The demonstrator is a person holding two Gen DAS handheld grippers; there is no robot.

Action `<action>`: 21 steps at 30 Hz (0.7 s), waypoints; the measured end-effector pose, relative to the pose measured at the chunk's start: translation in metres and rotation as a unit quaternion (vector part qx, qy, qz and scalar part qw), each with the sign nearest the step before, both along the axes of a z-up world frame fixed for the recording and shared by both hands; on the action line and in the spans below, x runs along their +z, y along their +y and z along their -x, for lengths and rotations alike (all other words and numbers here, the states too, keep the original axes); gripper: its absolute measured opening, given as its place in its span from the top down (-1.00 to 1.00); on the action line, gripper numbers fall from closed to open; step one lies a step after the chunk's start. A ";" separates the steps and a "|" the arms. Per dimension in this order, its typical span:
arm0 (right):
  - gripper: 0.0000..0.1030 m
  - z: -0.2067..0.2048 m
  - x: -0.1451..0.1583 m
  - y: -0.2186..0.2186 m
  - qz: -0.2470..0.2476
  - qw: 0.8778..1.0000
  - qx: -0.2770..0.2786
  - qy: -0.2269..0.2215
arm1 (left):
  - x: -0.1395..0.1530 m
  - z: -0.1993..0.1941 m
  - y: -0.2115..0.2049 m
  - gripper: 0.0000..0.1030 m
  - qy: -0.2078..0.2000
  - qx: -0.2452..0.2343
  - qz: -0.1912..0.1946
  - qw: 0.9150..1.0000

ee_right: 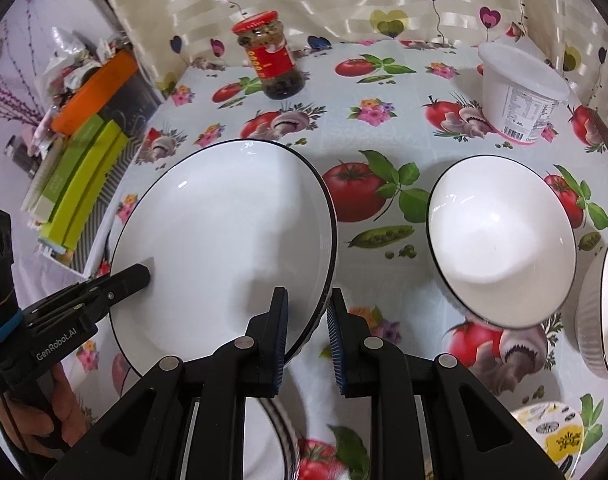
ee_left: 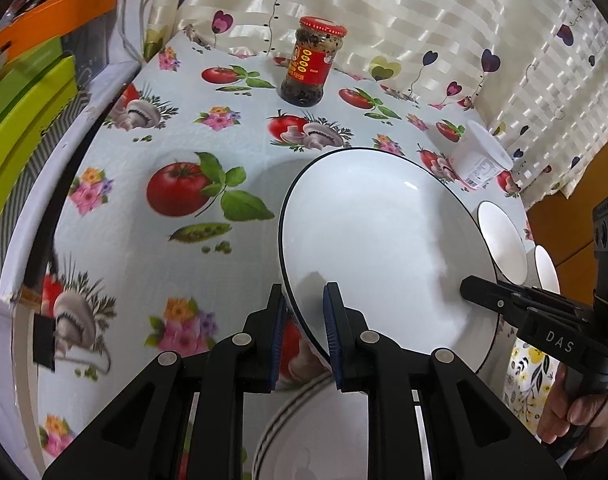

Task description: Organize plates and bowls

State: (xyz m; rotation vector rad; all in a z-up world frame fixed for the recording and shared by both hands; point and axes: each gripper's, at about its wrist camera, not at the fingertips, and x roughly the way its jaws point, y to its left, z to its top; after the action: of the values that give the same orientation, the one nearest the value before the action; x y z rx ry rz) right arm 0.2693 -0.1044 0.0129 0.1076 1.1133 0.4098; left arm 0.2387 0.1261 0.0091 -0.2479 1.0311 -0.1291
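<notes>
Mid-task, by the look of it. Left gripper (ee_left: 302,332) and right gripper (ee_right: 307,340) each clamped on opposite rims of one large white plate (ee_right: 224,248), held tilted above the tablecloth (ee_left: 144,240), just over a ribbed-rim dish (ee_left: 304,432) below. Right of the plate, two white bowls (ee_right: 499,248) unstacked, another dish (ee_right: 601,312) beyond. Stacking seemingly left undone.

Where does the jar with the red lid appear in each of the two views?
Left wrist view: the jar stands top centre, behind the held plate.
Right wrist view: the jar stands top, left of centre.
Shared landmark: the white tub, right of the jar in both.
</notes>
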 end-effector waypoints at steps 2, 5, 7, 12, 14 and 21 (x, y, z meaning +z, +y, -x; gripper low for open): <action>0.64 0.008 0.003 0.000 0.000 1.000 0.005 -0.002 | 0.003 0.010 0.000 0.62 -0.002 0.004 0.001 1.000; 0.64 0.020 0.008 0.000 -0.001 1.000 0.012 -0.007 | 0.008 0.027 0.000 0.62 -0.007 0.011 0.002 1.000; 0.64 0.030 0.010 0.000 0.000 1.000 0.019 -0.010 | 0.010 0.038 0.000 0.62 -0.009 0.015 0.000 1.000; 0.64 0.053 0.011 0.001 0.001 0.999 0.031 -0.010 | 0.011 0.065 -0.002 0.62 -0.007 0.025 -0.001 1.000; 0.64 0.063 0.010 0.000 0.001 0.999 0.036 -0.009 | 0.011 0.077 -0.002 0.62 -0.008 0.027 -0.002 1.000; 0.64 0.095 0.004 0.001 0.002 0.998 0.055 -0.005 | 0.007 0.116 -0.003 0.62 -0.004 0.042 -0.007 0.999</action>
State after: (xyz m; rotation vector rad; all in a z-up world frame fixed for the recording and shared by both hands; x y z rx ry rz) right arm 0.1745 -0.1030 0.0174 0.0411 1.1128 0.5051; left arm 0.1224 0.1232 0.0162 -0.2778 1.0121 -0.0467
